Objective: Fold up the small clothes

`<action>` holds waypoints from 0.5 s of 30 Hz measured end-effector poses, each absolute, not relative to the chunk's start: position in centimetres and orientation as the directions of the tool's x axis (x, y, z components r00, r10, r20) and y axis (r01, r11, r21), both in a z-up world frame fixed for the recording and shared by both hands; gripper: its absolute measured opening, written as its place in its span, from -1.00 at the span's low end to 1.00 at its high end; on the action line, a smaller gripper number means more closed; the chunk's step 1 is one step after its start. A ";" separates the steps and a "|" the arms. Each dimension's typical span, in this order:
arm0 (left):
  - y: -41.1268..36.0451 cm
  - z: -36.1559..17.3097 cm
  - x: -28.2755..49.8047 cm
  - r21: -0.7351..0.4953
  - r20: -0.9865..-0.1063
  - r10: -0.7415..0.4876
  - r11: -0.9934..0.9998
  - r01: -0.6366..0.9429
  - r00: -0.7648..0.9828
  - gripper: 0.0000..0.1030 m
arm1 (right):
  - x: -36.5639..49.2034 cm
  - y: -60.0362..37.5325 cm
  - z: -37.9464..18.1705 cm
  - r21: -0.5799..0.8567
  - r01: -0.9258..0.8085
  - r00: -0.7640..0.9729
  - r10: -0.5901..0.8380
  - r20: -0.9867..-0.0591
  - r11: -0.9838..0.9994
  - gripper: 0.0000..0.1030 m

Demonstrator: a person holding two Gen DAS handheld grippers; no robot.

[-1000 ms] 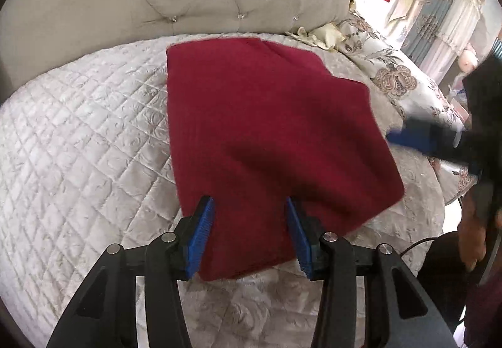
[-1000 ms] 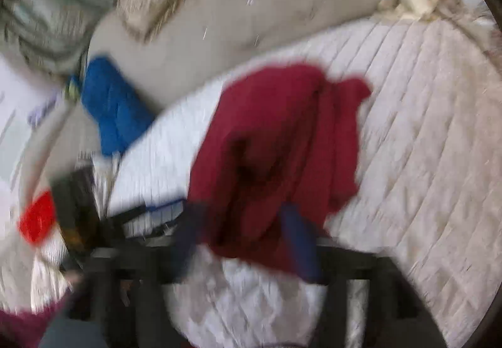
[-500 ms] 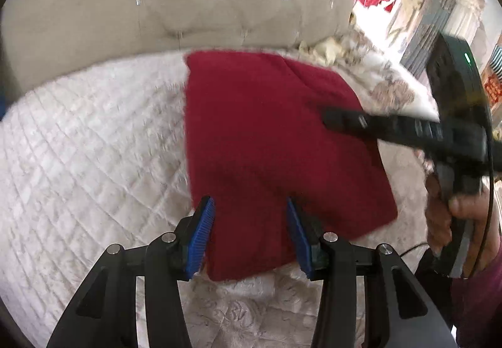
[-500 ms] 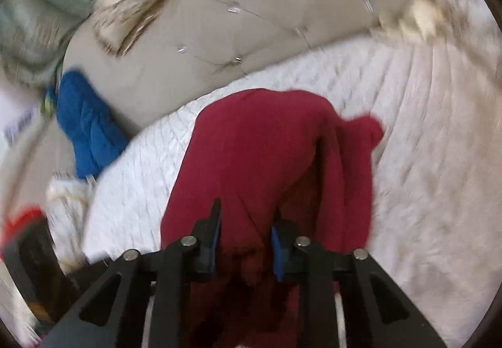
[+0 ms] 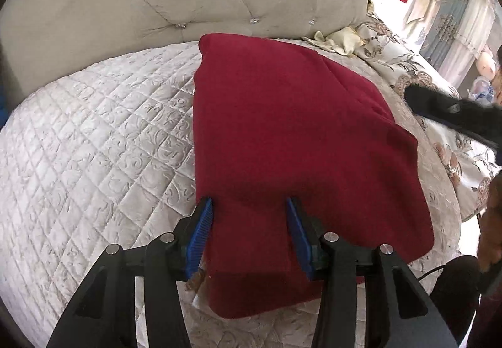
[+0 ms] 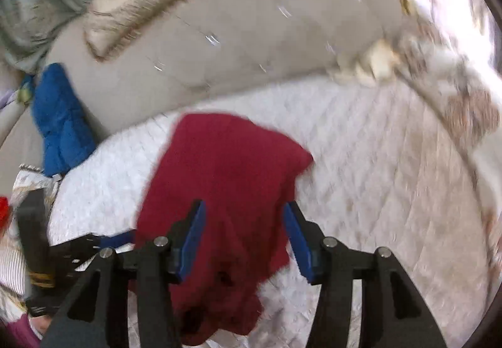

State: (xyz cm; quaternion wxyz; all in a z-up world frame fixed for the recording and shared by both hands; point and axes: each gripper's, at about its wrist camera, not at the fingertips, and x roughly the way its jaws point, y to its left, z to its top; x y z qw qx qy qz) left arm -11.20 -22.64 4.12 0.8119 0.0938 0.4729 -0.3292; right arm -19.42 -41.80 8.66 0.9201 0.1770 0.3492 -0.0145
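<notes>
My left gripper (image 5: 249, 233) stands partly open over the near edge of the red garment (image 5: 291, 141), its blue pads apart from the cloth and pressing on nothing, while my right gripper (image 6: 243, 238), whose jaws have just been opening, straddles the garment's bunched near end with no grip. The garment lies flat on the quilted bed (image 5: 94, 141), running away from my left fingers toward the tufted headboard (image 5: 194, 6). My left is nearer its near edge.
</notes>
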 end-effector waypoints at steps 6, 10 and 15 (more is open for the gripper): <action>-23.2 3.8 -11.1 -0.141 -0.828 -0.439 0.764 0.630 0.348 -0.47 | -15.1 -40.5 4.9 0.215 0.147 0.685 0.058 -0.726 0.965 0.03; -23.4 3.9 -11.3 -0.141 -0.821 -0.449 0.758 0.637 0.353 -0.46 | -13.2 -42.1 2.2 0.202 0.209 0.657 0.016 -0.754 0.957 -0.19; -23.1 4.1 -11.4 -0.136 -0.822 -0.443 0.763 0.631 0.358 -0.46 | -14.4 -41.5 3.6 0.195 0.193 0.650 0.024 -0.760 0.962 -0.19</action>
